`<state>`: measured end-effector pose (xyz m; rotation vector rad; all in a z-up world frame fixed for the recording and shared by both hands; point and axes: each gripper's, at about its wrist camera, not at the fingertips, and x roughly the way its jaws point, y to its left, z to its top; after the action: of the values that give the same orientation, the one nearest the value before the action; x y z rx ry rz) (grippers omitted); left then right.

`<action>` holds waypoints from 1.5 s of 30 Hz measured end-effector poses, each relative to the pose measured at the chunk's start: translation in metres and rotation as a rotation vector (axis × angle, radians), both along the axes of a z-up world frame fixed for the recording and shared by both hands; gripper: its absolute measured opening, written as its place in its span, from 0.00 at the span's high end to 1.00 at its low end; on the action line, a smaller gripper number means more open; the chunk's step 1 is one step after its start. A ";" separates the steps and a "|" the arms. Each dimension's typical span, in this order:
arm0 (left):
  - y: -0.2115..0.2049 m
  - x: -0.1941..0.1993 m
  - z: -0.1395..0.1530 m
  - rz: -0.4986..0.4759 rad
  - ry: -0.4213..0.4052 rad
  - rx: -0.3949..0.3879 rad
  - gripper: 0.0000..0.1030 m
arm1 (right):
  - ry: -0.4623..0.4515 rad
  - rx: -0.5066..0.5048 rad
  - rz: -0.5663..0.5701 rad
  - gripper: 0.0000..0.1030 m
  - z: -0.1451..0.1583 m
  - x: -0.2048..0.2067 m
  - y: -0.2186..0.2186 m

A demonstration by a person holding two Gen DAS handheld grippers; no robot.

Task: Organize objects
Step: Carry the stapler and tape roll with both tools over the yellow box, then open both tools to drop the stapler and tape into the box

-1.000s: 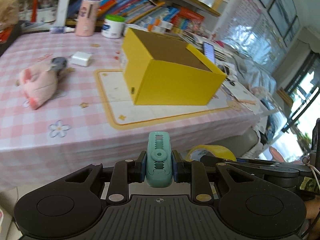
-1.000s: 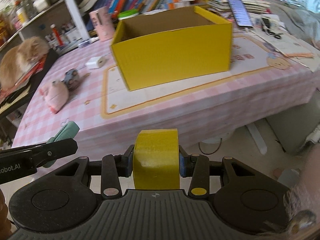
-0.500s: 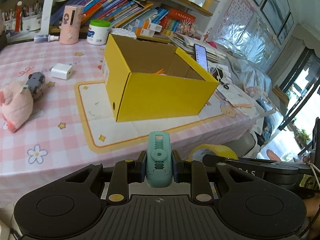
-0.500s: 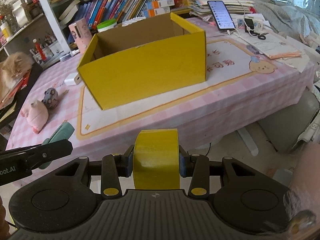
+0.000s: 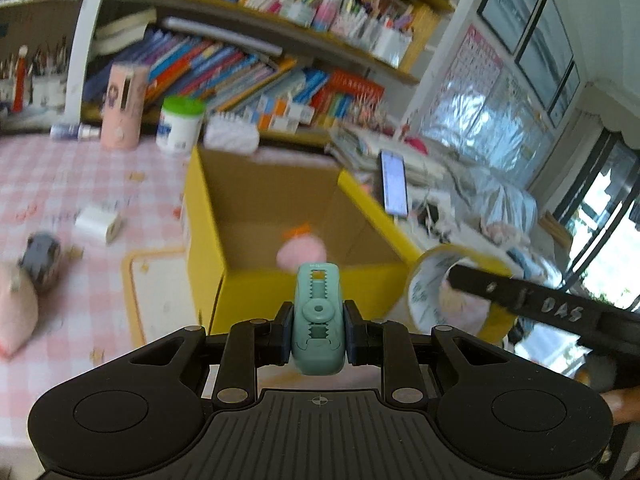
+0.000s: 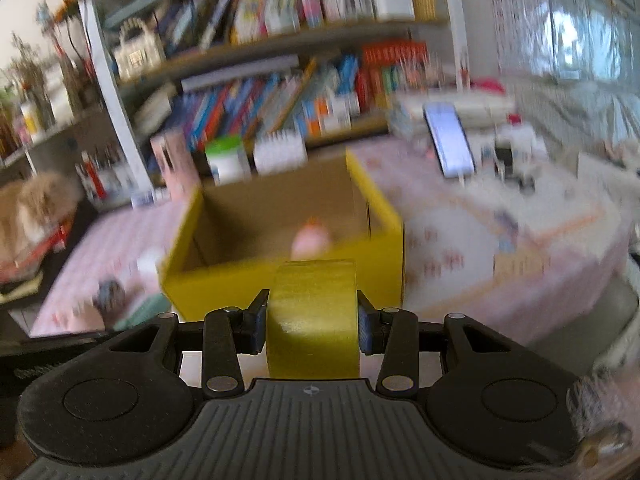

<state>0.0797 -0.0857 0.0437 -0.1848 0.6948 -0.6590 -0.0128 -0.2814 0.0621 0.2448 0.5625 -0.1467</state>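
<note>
My left gripper [image 5: 318, 330] is shut on a teal clip [image 5: 318, 312], held just in front of the open yellow cardboard box [image 5: 248, 292]. My right gripper [image 6: 312, 322] is shut on a yellow tape roll [image 6: 312, 312], also close to the box's [image 6: 384, 256] near wall; the roll shows in the left wrist view [image 5: 432, 292] at the right. A pink object [image 5: 302, 254] lies inside the box, also seen in the right wrist view [image 6: 312, 240]. Both views are blurred.
On the pink checked tablecloth [image 5: 60, 184] left of the box lie a pink plush toy [image 5: 16, 312], a small grey toy [image 5: 40, 258] and a white charger [image 5: 98, 222]. A phone [image 6: 450, 144] lies at the right. Bookshelves [image 5: 240, 68] stand behind. A cat [image 6: 32, 204] rests far left.
Both grippers have risen and moved closer to the box, so its inside and the pink object now show. Both still hold their objects.
</note>
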 end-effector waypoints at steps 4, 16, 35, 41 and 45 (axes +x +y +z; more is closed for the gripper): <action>-0.016 0.019 0.011 0.035 -0.056 -0.001 0.78 | -0.104 -0.043 0.033 0.62 0.030 0.020 -0.014; -0.069 0.066 -0.017 0.103 -0.020 0.104 0.78 | -0.066 -0.077 0.233 0.62 0.027 0.127 -0.045; -0.100 0.098 -0.053 0.117 0.079 0.264 0.77 | 0.186 -0.142 0.517 0.62 -0.042 0.236 -0.025; -0.098 0.096 -0.054 0.124 0.089 0.251 0.75 | 0.213 -0.157 0.573 0.62 -0.044 0.250 -0.011; -0.097 0.095 -0.053 0.131 0.080 0.253 0.76 | 0.249 -0.160 0.602 0.62 -0.053 0.255 -0.004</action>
<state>0.1749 -0.1829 -0.0092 -0.0227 0.8284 -0.4353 0.2419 -0.2852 0.0093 -0.1068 0.8446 0.3650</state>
